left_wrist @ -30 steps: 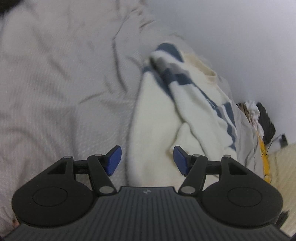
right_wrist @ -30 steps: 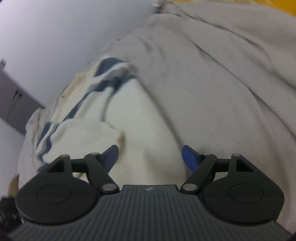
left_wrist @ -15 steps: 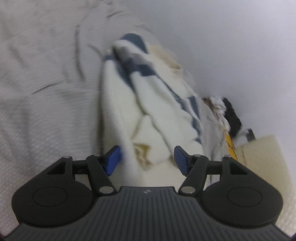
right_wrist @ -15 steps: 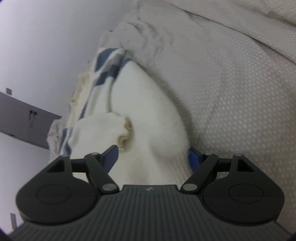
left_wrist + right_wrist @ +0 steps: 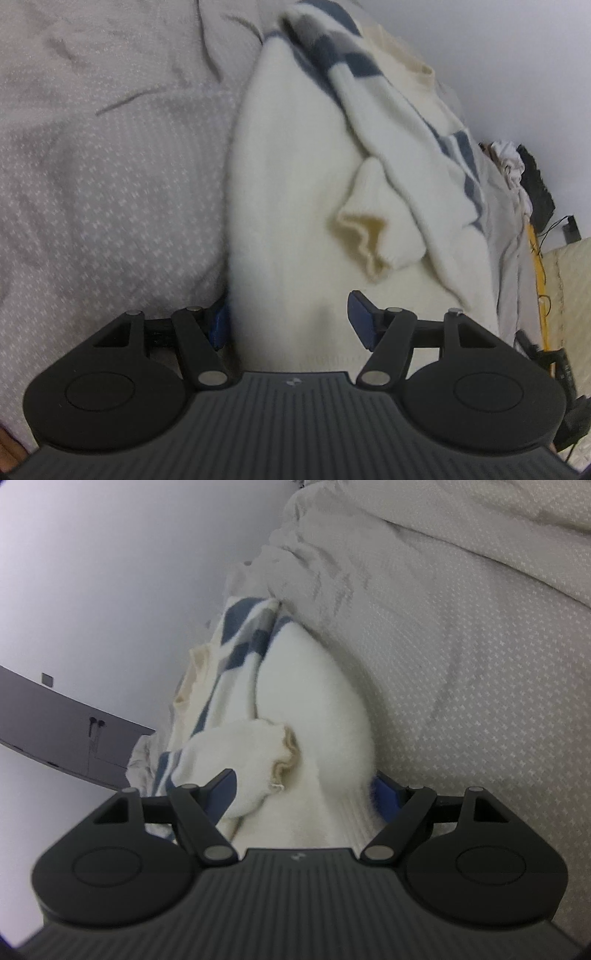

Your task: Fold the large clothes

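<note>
Grey bedspread (image 5: 110, 166) fills frame left, soft thick cream sweater (image 5: 295, 184) lying limp. Left gripper (image 5: 288, 325) and right gripper (image 5: 304, 794) gape around its ribbed hem (image 5: 351, 812), unclamped; that looks the firmest hold.

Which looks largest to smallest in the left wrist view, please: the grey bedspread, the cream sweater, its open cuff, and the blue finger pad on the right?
1. Grey bedspread, filling the left half of the picture.
2. Cream sweater, nearly as large.
3. Open cuff.
4. Blue finger pad, smallest, though nearness to the camera enlarges it.

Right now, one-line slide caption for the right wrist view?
Right gripper open, straddling the hem of a cream sweater with blue stripes, sleeve cuff folded across it, on a grey bedspread.
</note>
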Action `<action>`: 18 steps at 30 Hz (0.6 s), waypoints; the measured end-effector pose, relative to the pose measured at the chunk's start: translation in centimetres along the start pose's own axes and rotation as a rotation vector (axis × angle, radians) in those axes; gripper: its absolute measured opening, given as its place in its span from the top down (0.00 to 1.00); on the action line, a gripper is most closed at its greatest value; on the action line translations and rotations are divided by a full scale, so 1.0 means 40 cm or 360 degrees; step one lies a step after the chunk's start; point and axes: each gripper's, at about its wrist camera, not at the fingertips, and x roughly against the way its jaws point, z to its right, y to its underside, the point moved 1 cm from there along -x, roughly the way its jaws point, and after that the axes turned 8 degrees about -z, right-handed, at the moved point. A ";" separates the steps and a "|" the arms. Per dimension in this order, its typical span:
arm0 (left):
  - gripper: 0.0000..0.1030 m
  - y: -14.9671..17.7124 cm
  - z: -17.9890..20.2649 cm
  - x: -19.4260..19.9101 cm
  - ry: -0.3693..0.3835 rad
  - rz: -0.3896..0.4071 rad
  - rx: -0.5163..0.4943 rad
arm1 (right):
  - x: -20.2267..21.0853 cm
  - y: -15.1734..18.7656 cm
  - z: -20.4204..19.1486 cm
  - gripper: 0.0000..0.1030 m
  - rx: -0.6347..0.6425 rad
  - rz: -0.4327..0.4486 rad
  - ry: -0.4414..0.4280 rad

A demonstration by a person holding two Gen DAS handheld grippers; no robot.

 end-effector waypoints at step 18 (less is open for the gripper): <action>0.92 -0.029 0.003 0.014 0.0055 0.0234 0.0107 | -0.064 0.023 -0.021 0.83 0.0176 -0.0104 0.0217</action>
